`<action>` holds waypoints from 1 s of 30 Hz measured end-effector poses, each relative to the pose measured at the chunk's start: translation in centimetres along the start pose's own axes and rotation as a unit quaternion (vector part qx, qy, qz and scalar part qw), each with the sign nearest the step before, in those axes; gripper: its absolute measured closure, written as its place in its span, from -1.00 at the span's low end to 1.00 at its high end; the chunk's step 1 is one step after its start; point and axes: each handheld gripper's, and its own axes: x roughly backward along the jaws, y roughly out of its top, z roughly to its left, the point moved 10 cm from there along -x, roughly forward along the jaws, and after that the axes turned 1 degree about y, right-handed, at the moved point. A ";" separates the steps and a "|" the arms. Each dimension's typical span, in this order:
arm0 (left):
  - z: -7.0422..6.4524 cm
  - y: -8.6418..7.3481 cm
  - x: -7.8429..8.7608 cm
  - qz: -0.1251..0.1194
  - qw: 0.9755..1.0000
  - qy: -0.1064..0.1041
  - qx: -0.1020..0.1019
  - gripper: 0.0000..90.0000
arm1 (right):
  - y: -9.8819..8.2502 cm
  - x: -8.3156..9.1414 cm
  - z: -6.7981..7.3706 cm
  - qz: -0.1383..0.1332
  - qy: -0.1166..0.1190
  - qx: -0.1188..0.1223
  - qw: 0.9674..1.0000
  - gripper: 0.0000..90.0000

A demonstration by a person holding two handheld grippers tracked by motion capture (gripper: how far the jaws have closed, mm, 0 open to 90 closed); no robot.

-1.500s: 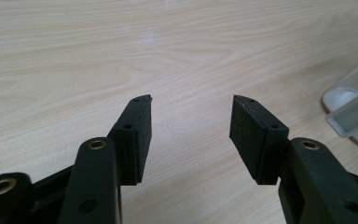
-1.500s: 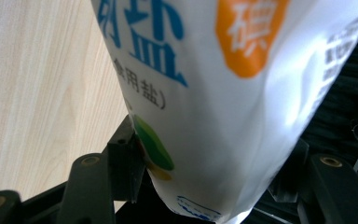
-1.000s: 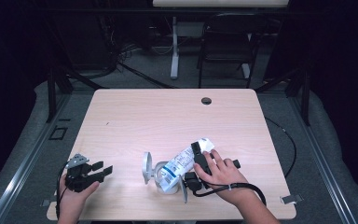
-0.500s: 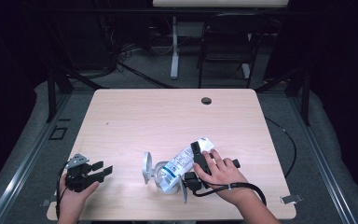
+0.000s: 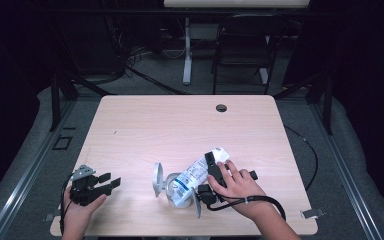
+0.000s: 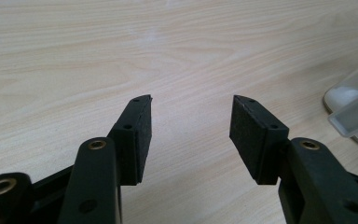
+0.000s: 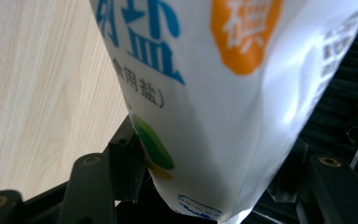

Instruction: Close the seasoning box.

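Bags: one salt bag, right gripper clamping it.
Left gripper: gaping, holding nothing.
Containers: one clear container.
Change: nothing is moving.

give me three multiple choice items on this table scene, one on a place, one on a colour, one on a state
1. Where on the table does the white bag lie?
A. at the far edge by the round hole
B. near the front edge, right of the middle
C. at the far left corner

2. What colour are the large characters printed on the bag?
A. blue
B. red
C. black

3. How does the left gripper stand?
A. shut on the bag
B. shut on a bowl
C. open, with bare table between its pads

Answers:
1 B: the high view shows the bag close to the person's side, by the right gripper.
2 A: the right gripper view shows blue characters, next to an orange patch.
3 C: the left gripper view shows a wide gap with wood grain behind it.
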 end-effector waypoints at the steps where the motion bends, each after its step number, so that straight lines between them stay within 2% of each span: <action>1: 0.0 0.0 0.0 0.000 1.000 0.000 0.000 0.09 | 0.0 0.0 0.0 0.000 0.000 0.000 1.000 -0.08; 30: 0.1 -0.1 0.0 0.000 1.000 0.001 0.002 0.09 | 0.1 0.0 0.0 -0.005 -0.003 0.001 1.000 -0.07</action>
